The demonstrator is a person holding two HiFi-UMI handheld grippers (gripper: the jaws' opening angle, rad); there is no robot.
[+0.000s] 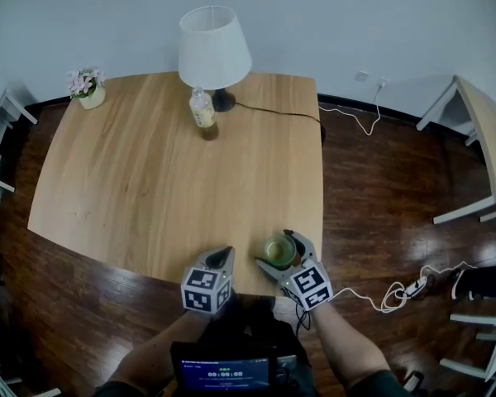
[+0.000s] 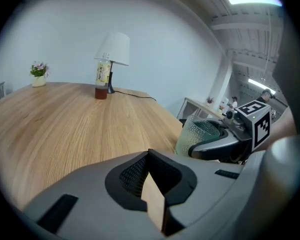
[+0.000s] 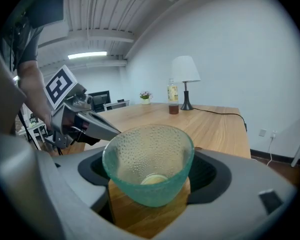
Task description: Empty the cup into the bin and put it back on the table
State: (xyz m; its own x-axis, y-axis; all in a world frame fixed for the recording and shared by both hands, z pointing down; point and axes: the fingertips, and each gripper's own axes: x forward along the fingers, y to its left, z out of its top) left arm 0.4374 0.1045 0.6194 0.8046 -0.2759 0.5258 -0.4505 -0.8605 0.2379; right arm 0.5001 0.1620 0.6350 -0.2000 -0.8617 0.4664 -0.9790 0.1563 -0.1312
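A green-tinted dimpled glass cup [image 1: 279, 250] [image 3: 149, 164] stands at the front right edge of the wooden table [image 1: 149, 172]. My right gripper [image 1: 279, 246] [image 3: 150, 186] is shut on it, one jaw on each side of its wall. The cup looks empty, with only its pale base showing inside. The left gripper view shows the cup [image 2: 199, 134] with the right gripper [image 2: 225, 141] round it. My left gripper [image 1: 221, 256] [image 2: 151, 181] hovers at the table's front edge, a little left of the cup, shut on nothing. No bin is in view.
At the table's far side stand a white lamp [image 1: 214, 48], a drink bottle [image 1: 202, 110] and a small flower pot [image 1: 88, 87]. The lamp's cable [image 1: 273, 112] runs off the right edge. A second table [image 1: 488, 131] and a power strip [image 1: 415, 287] lie to the right.
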